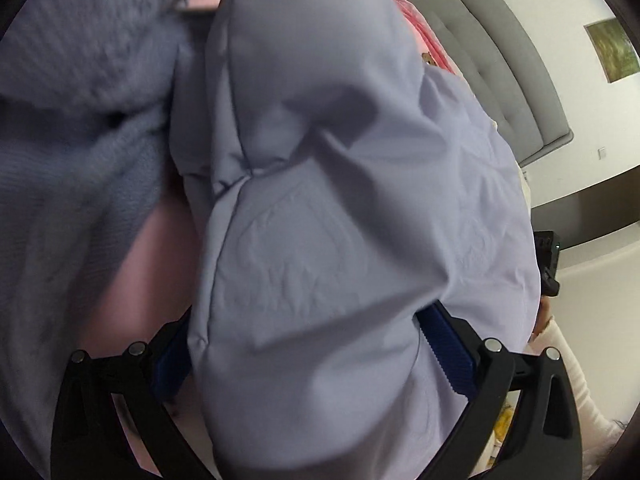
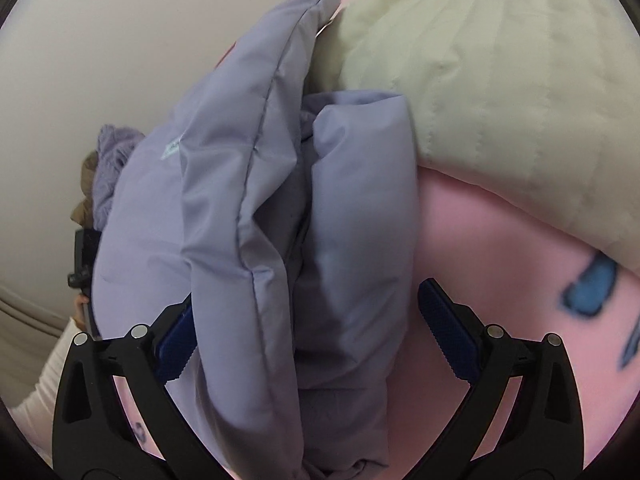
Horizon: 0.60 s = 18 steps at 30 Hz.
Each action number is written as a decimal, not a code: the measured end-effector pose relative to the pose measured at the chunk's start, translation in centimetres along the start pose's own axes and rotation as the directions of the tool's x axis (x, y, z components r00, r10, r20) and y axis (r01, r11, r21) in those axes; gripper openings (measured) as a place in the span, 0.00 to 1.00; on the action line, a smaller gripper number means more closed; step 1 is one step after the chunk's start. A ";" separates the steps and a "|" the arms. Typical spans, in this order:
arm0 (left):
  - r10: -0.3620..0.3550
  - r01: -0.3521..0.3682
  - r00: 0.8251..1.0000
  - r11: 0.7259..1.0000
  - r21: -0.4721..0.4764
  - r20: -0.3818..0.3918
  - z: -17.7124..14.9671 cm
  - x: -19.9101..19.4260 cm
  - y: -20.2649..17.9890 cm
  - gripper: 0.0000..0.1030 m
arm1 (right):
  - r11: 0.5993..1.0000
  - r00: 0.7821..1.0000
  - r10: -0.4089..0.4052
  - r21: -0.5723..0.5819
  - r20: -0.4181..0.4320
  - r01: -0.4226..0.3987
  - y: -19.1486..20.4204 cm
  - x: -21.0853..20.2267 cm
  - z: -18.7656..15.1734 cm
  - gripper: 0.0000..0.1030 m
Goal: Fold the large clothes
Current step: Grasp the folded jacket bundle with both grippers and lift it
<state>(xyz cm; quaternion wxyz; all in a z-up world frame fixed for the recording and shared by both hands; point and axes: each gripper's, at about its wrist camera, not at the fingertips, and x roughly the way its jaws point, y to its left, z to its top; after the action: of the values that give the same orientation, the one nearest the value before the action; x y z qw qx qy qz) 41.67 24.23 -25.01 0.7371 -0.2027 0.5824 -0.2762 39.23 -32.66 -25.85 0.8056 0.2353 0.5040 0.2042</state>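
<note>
A padded lavender jacket (image 1: 320, 208) fills the left wrist view and bulges between the fingers of my left gripper (image 1: 308, 356), whose jaws stand wide apart around a thick fold of it. A fuzzy blue-grey knit garment (image 1: 76, 128) lies to its left. In the right wrist view the same jacket (image 2: 248, 208) hangs bunched between the fingers of my right gripper (image 2: 304, 344), jaws wide, left pad against the fabric, right pad (image 2: 448, 332) apart from it. The other gripper's body (image 2: 82, 256) shows behind the jacket.
A pink printed bedsheet (image 2: 500, 280) lies under everything. A pale green quilted pillow (image 2: 500, 92) sits at the upper right. A grey padded headboard (image 1: 492, 56) and a white wall with pictures (image 1: 612, 48) stand beyond. The person's white sleeve (image 1: 576, 376) is at the right.
</note>
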 end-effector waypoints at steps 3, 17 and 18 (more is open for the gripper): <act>-0.043 0.042 0.999 0.999 -0.026 -0.014 -0.4 0.4 0.8 0.96 | 1.000 0.999 0.019 0.025 -0.041 -0.018 0.1 0.9 0.1 0.92; -0.081 0.080 0.997 0.995 -0.064 -0.006 -0.2 1.2 0.7 0.96 | 0.999 1.000 0.006 -0.047 0.010 -0.006 3.0 1.6 -0.4 0.78; -0.063 0.063 0.998 0.996 -0.063 0.005 -0.4 1.2 0.4 0.96 | 0.998 0.999 -0.017 -0.054 0.030 0.019 3.5 1.3 -0.6 0.70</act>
<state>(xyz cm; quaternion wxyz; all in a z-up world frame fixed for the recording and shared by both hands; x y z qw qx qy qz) 41.53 23.73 -26.28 0.7222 -0.2445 0.5831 -0.2806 38.90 -29.03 -24.96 0.8209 0.2116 0.4883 0.2071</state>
